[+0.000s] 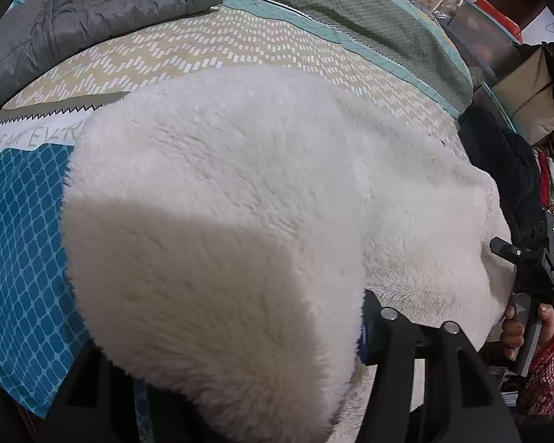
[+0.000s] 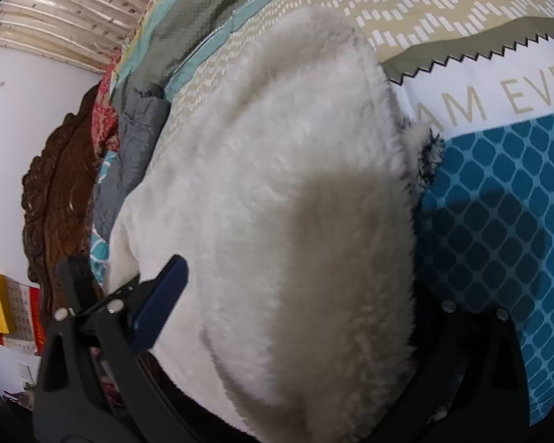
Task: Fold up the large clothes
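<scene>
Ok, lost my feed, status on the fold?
Left gripper open, right gripper open, both straddling white fleece. Fleece heaped on bedspread. Grey jacket lying clear.

Fingers: black arms, silver screws, blue pads were seen.
Sleeve: red floral print was worn.

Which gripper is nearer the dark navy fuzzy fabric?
Right. The right gripper sits just below the dark navy fuzzy fabric; the left gripper hangs over the white fleece garment, farther off.
</scene>
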